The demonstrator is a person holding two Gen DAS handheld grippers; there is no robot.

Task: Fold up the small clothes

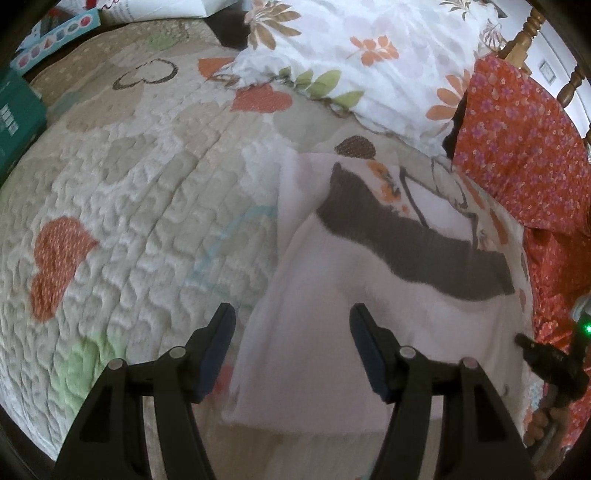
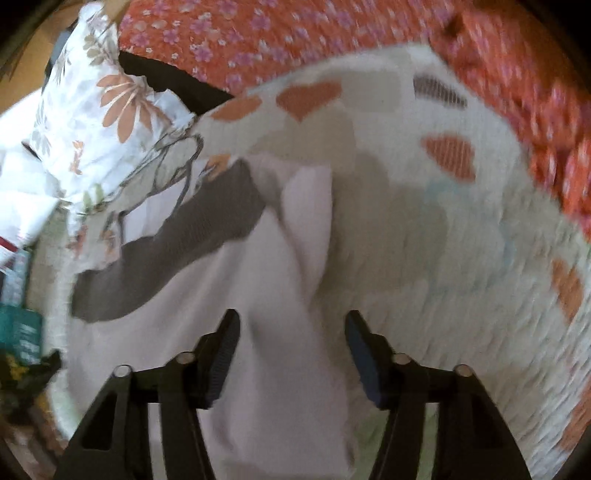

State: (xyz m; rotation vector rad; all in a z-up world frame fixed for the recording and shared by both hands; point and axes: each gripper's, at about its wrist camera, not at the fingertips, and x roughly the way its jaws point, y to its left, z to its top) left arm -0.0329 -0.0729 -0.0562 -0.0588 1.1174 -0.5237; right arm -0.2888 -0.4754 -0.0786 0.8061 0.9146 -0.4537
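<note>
A small pale pink garment with a dark grey band lies on a quilted bedspread. My left gripper is open and hovers over the garment's near left edge, holding nothing. In the right wrist view the same garment lies rumpled, with a raised fold and the grey band at the left. My right gripper is open above the garment's right edge, empty. The right gripper also shows at the right edge of the left wrist view.
A white floral pillow and an orange floral cloth lie beyond the garment. A white printed cloth lies under the garment's far end. A teal box and a wooden headboard sit at the edges.
</note>
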